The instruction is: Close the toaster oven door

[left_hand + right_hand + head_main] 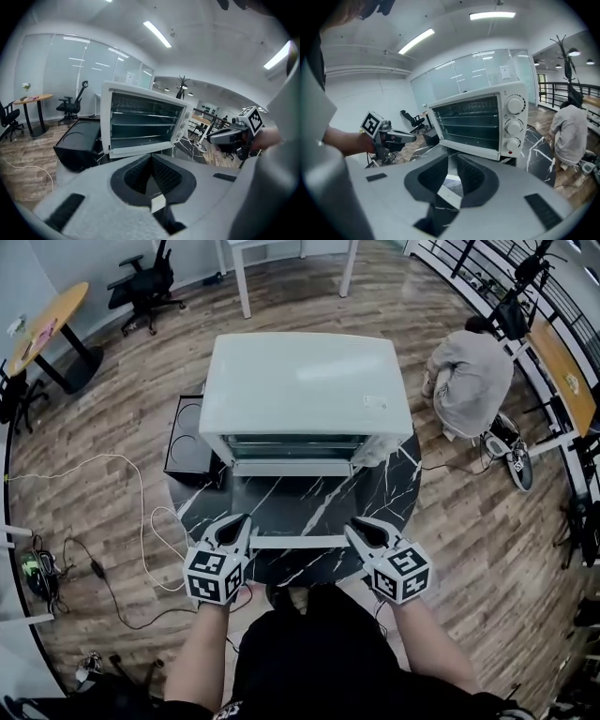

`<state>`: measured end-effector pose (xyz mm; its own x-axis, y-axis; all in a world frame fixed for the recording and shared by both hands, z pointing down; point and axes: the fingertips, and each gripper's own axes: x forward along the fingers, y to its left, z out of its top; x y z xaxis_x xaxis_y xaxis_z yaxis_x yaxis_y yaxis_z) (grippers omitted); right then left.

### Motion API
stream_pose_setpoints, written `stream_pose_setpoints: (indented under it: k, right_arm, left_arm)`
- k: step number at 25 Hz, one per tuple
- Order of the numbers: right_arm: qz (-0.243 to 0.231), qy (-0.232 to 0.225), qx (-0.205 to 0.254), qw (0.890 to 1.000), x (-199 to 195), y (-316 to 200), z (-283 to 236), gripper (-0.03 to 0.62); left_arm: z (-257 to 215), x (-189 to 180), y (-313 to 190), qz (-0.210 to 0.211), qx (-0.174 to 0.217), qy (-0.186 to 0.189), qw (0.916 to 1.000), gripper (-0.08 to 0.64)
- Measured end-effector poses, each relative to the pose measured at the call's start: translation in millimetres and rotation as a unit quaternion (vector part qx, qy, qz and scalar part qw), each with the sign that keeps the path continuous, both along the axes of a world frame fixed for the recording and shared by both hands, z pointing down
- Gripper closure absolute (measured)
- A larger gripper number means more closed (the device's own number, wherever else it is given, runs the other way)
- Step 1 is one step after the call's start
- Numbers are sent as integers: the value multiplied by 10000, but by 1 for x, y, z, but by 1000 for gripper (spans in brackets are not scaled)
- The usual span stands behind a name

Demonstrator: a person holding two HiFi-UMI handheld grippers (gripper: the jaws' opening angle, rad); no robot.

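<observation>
The white boxy toaster oven (pixel 305 390) sits at the back of the round black marble bench (pixel 398 486) with its glass door (pixel 298 507) dropped flat toward you, so closing is at its first step: your left tongs (pixel 246 521) are pressed together and your right tongs (pixel 352 527) stand slightly apart, one at each end of the door's white bar handle (pixel 298 541). Next, I judge, you must lift that handle up and away in an arc about the hinge. The handle lies near the bench's front rim, the space above is free, and the black box (pixel 187 439) at left and the crouching person (pixel 473 381) at right stand outside the swing.
</observation>
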<state>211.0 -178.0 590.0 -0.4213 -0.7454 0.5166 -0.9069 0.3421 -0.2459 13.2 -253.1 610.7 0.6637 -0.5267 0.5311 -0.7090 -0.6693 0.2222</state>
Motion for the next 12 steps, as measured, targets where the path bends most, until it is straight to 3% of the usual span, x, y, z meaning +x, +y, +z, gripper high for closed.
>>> stream_pose_setpoints:
  k: [6,8,12]
  right_arm:
    - [-88,344,-727,9967,1,26,54,461]
    - [44,379,-841,9957,5,28,69,432]
    - [335,295,-1062,9933,12,32,87,365]
  left_arm:
    - [42,-20,16,-53,-437,-149,9989,549]
    - [57,-30,19,-19,-533,-318,9981,464]
    - [83,-52,28,-57,-791,-555,9953,372]
